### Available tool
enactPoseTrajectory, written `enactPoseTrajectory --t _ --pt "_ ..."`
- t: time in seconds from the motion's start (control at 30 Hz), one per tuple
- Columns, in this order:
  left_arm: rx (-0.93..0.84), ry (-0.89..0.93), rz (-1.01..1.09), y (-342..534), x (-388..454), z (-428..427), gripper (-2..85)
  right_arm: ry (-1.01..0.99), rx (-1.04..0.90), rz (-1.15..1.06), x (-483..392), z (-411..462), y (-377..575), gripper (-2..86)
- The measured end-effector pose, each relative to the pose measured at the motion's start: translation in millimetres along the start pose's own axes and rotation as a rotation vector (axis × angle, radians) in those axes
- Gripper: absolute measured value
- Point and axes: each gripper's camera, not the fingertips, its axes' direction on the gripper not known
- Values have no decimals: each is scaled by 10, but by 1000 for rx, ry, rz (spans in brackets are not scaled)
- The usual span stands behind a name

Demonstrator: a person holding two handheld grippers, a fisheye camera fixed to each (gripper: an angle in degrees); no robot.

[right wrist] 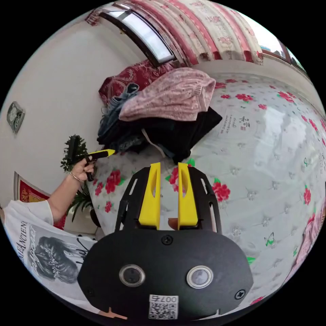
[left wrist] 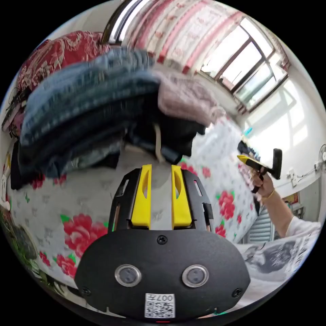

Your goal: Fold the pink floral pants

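The pink floral pants point(left wrist: 185, 98) lie crumpled on top of a pile of jeans point(left wrist: 85, 102) and black clothes on the bed. In the right gripper view the pants point(right wrist: 169, 95) crown the same pile, above the black clothes point(right wrist: 183, 132). My left gripper point(left wrist: 161, 168) hovers just short of the pile, jaws open a little with nothing between them. My right gripper point(right wrist: 169, 165) is also open and empty, farther back from the pile. Each gripper appears in the other's view, held by a hand: the right gripper point(left wrist: 245, 159) and the left gripper point(right wrist: 110, 152).
The bed has a white sheet with red flowers point(left wrist: 85, 203) point(right wrist: 265, 152). A red patterned quilt point(left wrist: 61, 51) point(right wrist: 136, 76) sits behind the pile. Striped curtains point(right wrist: 210, 30) and a window point(left wrist: 251, 68) are beyond. A plant point(right wrist: 73, 146) stands by the bed's edge.
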Motion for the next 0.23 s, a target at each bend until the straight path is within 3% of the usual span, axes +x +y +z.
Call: enactPoseTrajectory --t 0.07,0.23 --pt "-145 -57 59 751 208 644 90 143 -213 -15 68 460 784 56" --pt "-334 -157 249 1900 987 1557 89 312 -529 -102 27 746 2148 62"
